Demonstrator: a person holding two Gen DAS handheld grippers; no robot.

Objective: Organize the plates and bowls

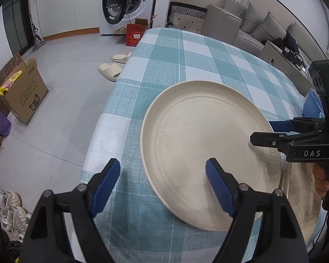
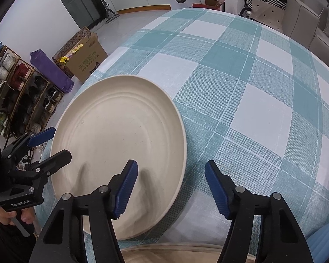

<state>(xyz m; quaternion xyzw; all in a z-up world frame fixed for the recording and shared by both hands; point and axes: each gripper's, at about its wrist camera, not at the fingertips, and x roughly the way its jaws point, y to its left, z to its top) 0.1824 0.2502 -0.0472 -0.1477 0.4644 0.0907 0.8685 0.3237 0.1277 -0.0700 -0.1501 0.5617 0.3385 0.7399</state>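
A cream plate (image 1: 208, 153) lies flat on the teal-and-white checked tablecloth (image 1: 186, 54), near the cloth's left edge, where the cloth drops to grey floor; its near rim is partly hidden behind the left gripper's (image 1: 162, 184) right finger (image 1: 219, 188); in the right wrist view the same plate (image 2: 120, 149) has its lower rim covered by the right gripper's (image 2: 171, 188) left finger (image 2: 125, 188). Both grippers stand wide open, holding nothing; the left one straddles the plate's left rim, the right one its right rim. At the bottom of the right wrist view a curved tan rim (image 2: 175, 252) is cut off by the frame, possibly a second dish, though too little shows to be sure; a blue object (image 2: 326, 241) at the lower right corner is likewise cropped. Beyond the plate the cloth stretches bare to the far edge; off the table's left side sit a cardboard box (image 1: 24, 96) and a pair of slippers (image 1: 116, 65), well apart from the plate.
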